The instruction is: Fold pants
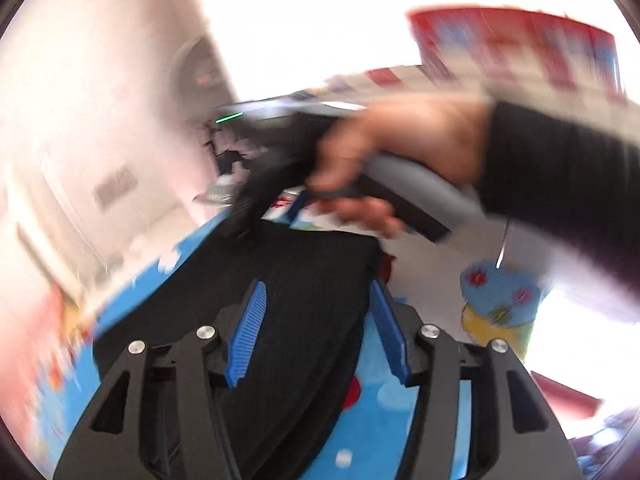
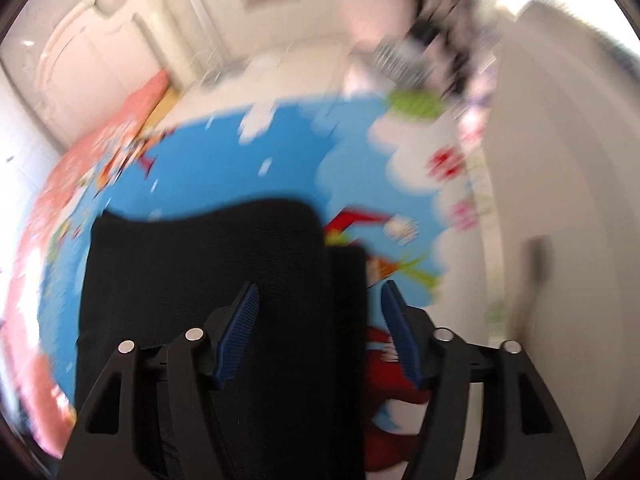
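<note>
Left gripper: jaws standing apart, blue pads gripping nothing, hanging above the black pants (cloth below the fingers, not between them, as far as the blur allows). Right gripper: jaws likewise parted, pads clear of cloth, poised over the pants' right edge.

Pants lying folded into a dark block on the blue cartoon-printed mat, a second layer showing along the right side in the right wrist view.

Further out in the left wrist view: a hand in a dark sleeve holding a grey handle beyond the pants' far end. White door and white wall lying beyond the mat. Both views heavily blurred.
</note>
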A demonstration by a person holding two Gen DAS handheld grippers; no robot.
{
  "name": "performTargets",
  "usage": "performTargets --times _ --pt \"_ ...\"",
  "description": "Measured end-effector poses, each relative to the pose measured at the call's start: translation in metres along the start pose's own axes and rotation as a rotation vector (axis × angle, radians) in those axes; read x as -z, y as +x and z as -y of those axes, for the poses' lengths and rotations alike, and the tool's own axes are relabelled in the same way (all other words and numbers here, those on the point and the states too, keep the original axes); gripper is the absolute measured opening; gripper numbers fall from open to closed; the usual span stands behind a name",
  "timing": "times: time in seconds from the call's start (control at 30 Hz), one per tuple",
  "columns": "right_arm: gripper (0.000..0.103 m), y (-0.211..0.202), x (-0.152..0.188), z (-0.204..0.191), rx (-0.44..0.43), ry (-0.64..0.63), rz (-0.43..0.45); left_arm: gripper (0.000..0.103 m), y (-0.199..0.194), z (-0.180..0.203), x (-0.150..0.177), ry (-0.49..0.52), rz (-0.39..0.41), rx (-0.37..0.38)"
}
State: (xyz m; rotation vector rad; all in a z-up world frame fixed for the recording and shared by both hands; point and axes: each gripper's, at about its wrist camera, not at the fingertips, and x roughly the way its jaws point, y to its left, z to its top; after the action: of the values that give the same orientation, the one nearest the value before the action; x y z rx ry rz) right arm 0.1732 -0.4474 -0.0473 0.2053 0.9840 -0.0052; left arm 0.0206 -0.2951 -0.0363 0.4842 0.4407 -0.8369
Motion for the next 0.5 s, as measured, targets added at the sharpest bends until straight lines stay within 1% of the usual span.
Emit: performTargets --times 0.07,0.1,0.13,0.17,0.2,0.23,0.27,0.3,0.33,0.37,0.4,0.43,0.5 --pt "0.066 -0.034 0.010 -0.012 0.055 -0.002 0.107 0.055 -0.020 -0.056 0.004 -0.182 0.025 0.003" --pt "0.066 -0.050 0.020 -0.022 0.064 -0.010 0.155 0.054 -0.022 -0.079 0.006 -0.245 0.027 -0.028" --pt "0.066 -0.061 0.030 -0.033 0.088 -0.027 0.190 0.052 -0.020 -0.114 0.011 -0.325 0.019 -0.093" --pt "0.066 -0.068 0.042 -0.042 0.140 -0.031 0.218 0.049 -0.018 -0.134 0.018 -0.365 0.003 -0.121" --pt "0.066 -0.072 0.052 -0.048 0.182 -0.027 0.231 0.037 -0.008 -0.164 0.024 -0.423 -0.023 -0.158" --pt "0.066 -0.072 0.062 -0.055 0.206 -0.031 0.236 0.031 0.000 -0.193 0.033 -0.495 -0.056 -0.211" --pt "0.066 -0.069 0.072 -0.062 0.214 -0.047 0.234 0.021 0.008 -0.216 0.040 -0.559 -0.087 -0.240" --pt "0.064 -0.062 0.083 -0.068 0.234 -0.066 0.223 0.013 0.020 -0.242 0.050 -0.627 -0.124 -0.244" --pt "0.063 -0.053 0.091 -0.070 0.268 -0.070 0.205 0.011 0.030 -0.262 0.059 -0.670 -0.161 -0.230" --pt "0.062 -0.039 0.097 -0.066 0.287 -0.062 0.164 0.010 0.049 -0.277 0.073 -0.686 -0.238 -0.210" --pt "0.061 -0.028 0.102 -0.061 0.298 -0.049 0.123 0.010 0.063 -0.282 0.082 -0.689 -0.285 -0.192" --pt "0.061 -0.022 0.105 -0.057 0.289 -0.032 0.109 0.010 0.070 -0.289 0.089 -0.699 -0.303 -0.170" --pt "0.062 -0.019 0.108 -0.050 0.264 -0.001 0.128 0.013 0.086 -0.295 0.091 -0.664 -0.324 -0.166"
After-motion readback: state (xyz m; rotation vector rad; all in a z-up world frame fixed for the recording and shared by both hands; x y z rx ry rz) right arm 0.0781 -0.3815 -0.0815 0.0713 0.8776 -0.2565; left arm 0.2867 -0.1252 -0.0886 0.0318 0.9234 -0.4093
